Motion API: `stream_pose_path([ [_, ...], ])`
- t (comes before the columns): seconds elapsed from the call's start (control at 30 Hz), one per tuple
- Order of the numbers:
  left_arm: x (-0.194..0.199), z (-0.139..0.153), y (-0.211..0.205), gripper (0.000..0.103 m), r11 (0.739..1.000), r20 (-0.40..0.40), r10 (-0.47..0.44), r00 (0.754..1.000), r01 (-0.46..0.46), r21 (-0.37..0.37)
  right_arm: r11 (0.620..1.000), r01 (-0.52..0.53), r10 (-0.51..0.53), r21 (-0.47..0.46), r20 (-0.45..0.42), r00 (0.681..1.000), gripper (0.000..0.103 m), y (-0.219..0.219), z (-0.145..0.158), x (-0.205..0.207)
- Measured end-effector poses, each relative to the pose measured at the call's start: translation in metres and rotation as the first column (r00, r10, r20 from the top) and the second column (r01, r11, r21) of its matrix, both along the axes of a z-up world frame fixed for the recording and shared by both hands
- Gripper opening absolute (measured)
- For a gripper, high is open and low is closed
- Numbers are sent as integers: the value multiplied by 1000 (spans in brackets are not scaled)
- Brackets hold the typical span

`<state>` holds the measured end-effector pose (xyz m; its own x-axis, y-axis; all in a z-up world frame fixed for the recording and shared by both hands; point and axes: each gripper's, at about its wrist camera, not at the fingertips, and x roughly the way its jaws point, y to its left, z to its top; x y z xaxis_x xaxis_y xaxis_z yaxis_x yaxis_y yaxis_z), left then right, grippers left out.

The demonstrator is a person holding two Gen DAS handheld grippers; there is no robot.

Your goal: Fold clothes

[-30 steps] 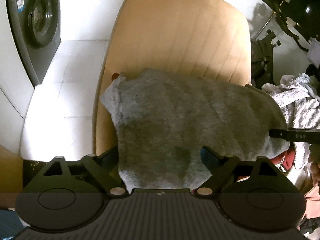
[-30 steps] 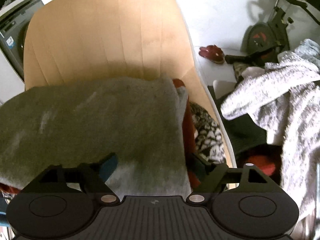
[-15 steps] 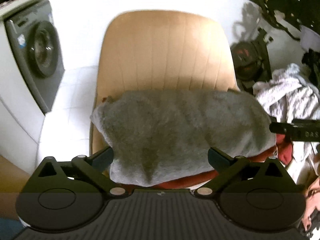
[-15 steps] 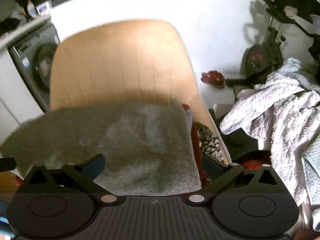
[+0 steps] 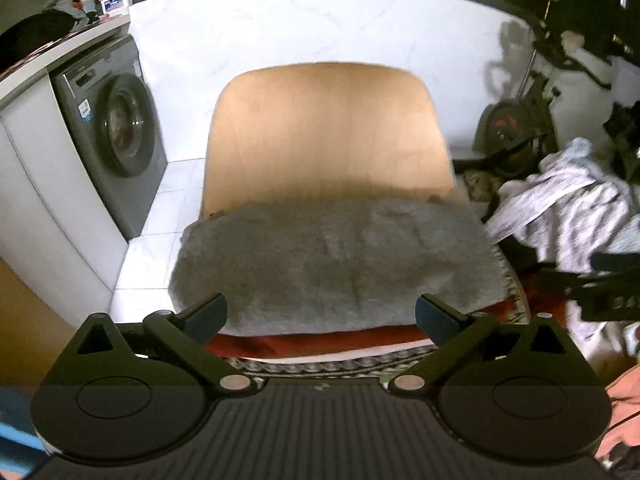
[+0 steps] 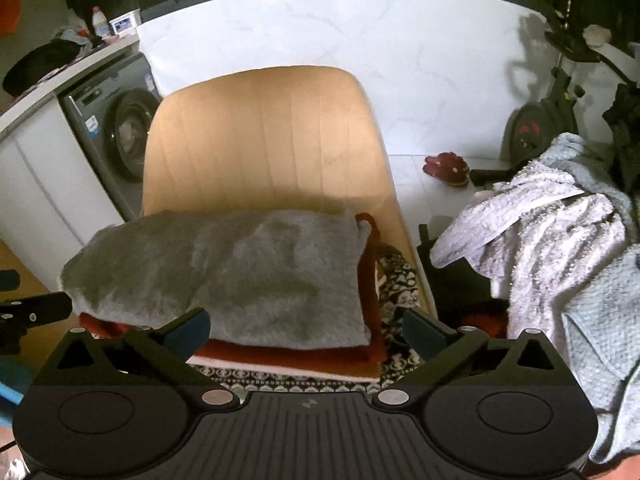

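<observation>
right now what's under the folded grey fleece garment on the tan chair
Under the folded grey fleece garment lies a folded red garment, then a pale layer, then a black-and-white patterned fabric, all stacked on the tan upholstered chair. The grey piece hides most of each.

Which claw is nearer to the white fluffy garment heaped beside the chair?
Right. The right claw hangs over the folded stack's edge beside the white fluffy garment; the left claw is over the stack's far side.
</observation>
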<state>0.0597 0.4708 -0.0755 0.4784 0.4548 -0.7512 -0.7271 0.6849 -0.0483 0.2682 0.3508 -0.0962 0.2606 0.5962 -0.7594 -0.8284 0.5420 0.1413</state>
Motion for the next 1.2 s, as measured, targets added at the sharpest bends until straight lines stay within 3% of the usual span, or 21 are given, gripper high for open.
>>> stream_pose_path([
  [0.23,-15,13,-24,102,995,70,78,995,-73,-72,999,-34,34,0,-8,999,102,-22,16,-9],
  [0.3,-19,16,-36,102,993,48,104,993,-102,-56,998,-63,63,1,-1,998,102,-29,23,-16],
  [0.43,-18,25,-65,102,990,-63,131,989,-127,59,992,-124,124,-3,15,992,102,-41,38,-31],
  [0.57,-24,29,-77,102,994,-34,113,993,-113,-8,990,-139,140,-29,21,990,102,-52,46,-43],
  [0.67,-26,29,-80,102,992,-27,116,993,-117,-53,993,-104,106,-50,55,993,102,-63,52,-54],
  [0.93,-42,27,-91,102,998,-83,44,996,-47,-30,994,80,-71,-72,118,990,102,-101,52,-92],
  [1.2,-89,20,-96,102,996,-112,-53,992,45,-74,969,222,-211,-109,103,972,102,-123,47,-158],
])
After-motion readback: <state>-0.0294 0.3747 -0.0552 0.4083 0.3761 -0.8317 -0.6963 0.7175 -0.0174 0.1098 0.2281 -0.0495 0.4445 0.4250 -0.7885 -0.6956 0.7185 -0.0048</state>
